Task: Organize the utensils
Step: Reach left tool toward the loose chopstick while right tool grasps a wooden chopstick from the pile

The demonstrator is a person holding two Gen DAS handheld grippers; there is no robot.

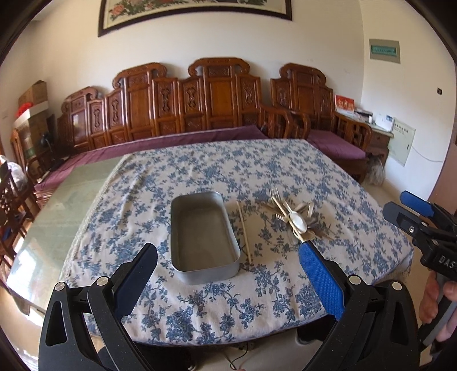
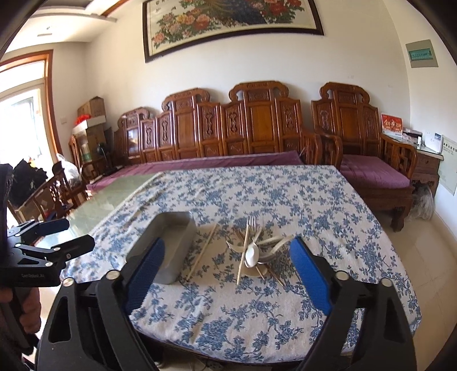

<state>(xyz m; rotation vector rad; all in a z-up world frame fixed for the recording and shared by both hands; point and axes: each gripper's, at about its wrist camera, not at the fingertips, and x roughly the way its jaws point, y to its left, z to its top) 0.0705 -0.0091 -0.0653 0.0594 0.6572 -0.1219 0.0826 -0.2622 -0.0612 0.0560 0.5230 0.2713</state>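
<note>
Fingers [image 1: 137,274] of our left gripper [image 1: 228,256] stand spread wide with nothing between them, hovering above the near edge of the table; seen from the right wrist view, this gripper [image 2: 68,234] likewise shows its jaws parted and bare. Farthest left on the floral tablecloth [image 1: 200,177] we see the metal tray [image 1: 202,237], a rounded rectangular tin lying flat with nothing visible inside it. Just beside its right wall lies a single chopstick [image 1: 244,231], apart from the tin and running roughly parallel to it. Further right, the utensil pile [image 1: 294,219] forms a loose heap: a metal fork [image 2: 251,225] points away from us, a white spoon [image 2: 251,256] rests on top with its bowl facing up, and more chopsticks and spoons cross beneath. Our right gripper [image 2: 228,256] hangs over the near table edge, its blue-padded fingers [image 2: 311,274] also fully apart and grasping nothing; the pile sits ahead of the gap, untouched. Behind the table, a carved wooden bench [image 2: 257,125] with purple cushions lines the wall, below a framed floral painting [image 2: 228,22].
</note>
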